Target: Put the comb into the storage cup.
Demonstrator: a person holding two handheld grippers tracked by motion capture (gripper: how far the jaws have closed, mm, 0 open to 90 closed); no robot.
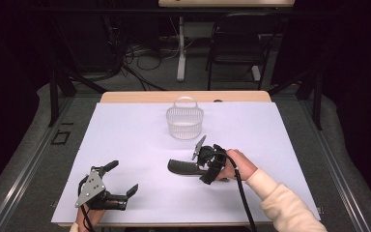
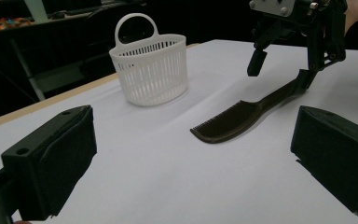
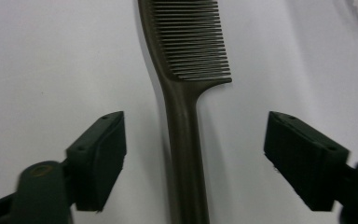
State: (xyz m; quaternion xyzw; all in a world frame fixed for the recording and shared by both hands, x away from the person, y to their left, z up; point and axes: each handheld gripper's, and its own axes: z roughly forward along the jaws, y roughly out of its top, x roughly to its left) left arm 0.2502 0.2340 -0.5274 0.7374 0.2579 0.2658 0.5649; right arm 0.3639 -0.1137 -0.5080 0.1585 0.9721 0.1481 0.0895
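**High view: comb lined up, not gripped**

Going left to right: my left gripper sits near the table's front edge, jaws wide apart with nothing between them. The dark comb lies flat mid-table, just in front of the white basket. My right gripper straddles the comb handle, pads clear of it.

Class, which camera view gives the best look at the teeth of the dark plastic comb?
The right gripper view: the dark plastic comb lies close below the camera, each tooth distinct, handle between the open fingers. The left gripper view shows it whole but slanted. The high view shows it small, teeth unreadable.
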